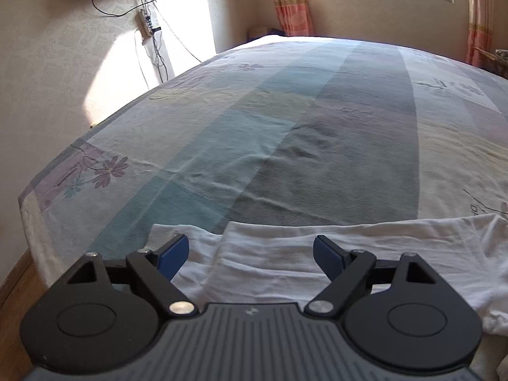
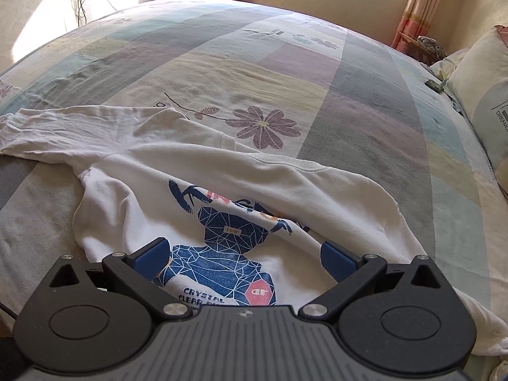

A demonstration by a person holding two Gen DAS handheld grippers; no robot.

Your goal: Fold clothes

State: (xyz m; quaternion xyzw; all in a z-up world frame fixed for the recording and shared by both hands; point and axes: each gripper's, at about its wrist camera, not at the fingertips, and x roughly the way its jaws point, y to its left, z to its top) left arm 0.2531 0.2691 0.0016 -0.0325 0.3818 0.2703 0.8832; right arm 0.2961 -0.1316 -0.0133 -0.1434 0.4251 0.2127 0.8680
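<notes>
Sunlit bedroom walls and curtains frame a wide bed (image 2: 365, 101) under a patchwork sheet of pastel blocks and printed flowers. On its near side I see a white sweatshirt (image 2: 133, 209) spread out, one sleeve stretched left, the other folded across the chest. Its print shows a blue geometric bear with a small "bear" tag and the words "CRYSTAL CLEAR" beneath; a pillow (image 2: 485, 95) at the right edge reads "DREAM", the rest cut off. My right gripper (image 2: 244, 258) hangs over the bear print, jaws spread wide, nothing between them. My left gripper (image 1: 250, 255) hangs over the white cloth by the ribbed cuff (image 1: 160, 236), jaws likewise wide and empty. Beyond the garment the sheet lies bare to the far edge.
</notes>
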